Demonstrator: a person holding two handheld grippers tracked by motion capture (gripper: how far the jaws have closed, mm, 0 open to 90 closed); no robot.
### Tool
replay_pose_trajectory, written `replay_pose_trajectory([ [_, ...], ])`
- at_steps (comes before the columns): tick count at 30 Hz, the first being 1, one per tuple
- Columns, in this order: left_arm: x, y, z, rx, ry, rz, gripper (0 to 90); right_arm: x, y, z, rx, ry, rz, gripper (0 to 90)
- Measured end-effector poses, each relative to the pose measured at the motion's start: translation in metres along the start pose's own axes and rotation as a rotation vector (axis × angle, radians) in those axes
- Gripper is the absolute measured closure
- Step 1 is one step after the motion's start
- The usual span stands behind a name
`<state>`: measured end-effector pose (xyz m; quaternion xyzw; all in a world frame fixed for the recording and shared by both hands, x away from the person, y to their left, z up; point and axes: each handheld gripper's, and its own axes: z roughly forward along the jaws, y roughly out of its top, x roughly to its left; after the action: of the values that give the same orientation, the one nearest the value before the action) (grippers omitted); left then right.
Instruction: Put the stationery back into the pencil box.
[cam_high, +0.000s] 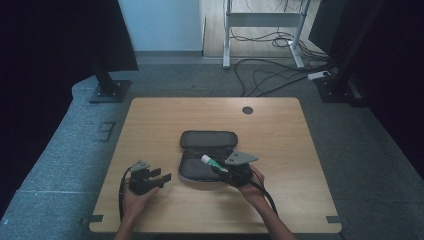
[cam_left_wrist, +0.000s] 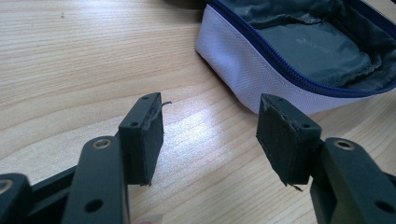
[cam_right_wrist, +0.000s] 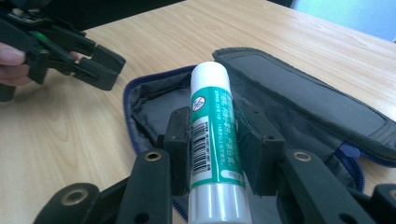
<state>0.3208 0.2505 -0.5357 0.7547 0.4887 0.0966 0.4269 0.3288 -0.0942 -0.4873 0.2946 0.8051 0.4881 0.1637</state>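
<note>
The wooden bench (cam_high: 280, 130) carries one thing of size: a zipped pouch (cam_high: 200, 170), lying unzipped near its middle with the dark lid (cam_high: 208, 139) folded back flat behind the open tray. The tray has a white outer wall, a blue zip (cam_left_wrist: 280, 70) along its rim and a loose grey lining that looks soft and slack, so it would likely sag or slide if pushed rather than stand firm.

The right tool (cam_right_wrist: 215, 142) is above the open pouch, its jaws clenched on a glue stick (cam_right_wrist: 212, 126), gripping it across the printed green label with the white cap pointing away toward the lid. The stick looks light, stiff and smooth; a round plastic barrel can roll or slip between flat pads, so a hold across its middle, as here, seems the safest.

The left tool (cam_left_wrist: 212, 137) rests low over the bench just beside the pouch's white wall, jaws spread apart and holding nothing.
</note>
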Motion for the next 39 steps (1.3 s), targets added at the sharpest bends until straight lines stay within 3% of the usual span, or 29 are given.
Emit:
replay_pose_trajectory([
  [19, -0.001, -0.001, 0.003, 0.013, -0.004, 0.007, 41.0, -0.02, -0.01, 0.034, 0.079, -0.04, 0.01, 65.1],
  [39, -0.001, -0.002, 0.005, 0.025, -0.006, 0.007, 40.8, -0.022, -0.019, 0.051, 0.171, -0.091, -0.018, 65.0],
])
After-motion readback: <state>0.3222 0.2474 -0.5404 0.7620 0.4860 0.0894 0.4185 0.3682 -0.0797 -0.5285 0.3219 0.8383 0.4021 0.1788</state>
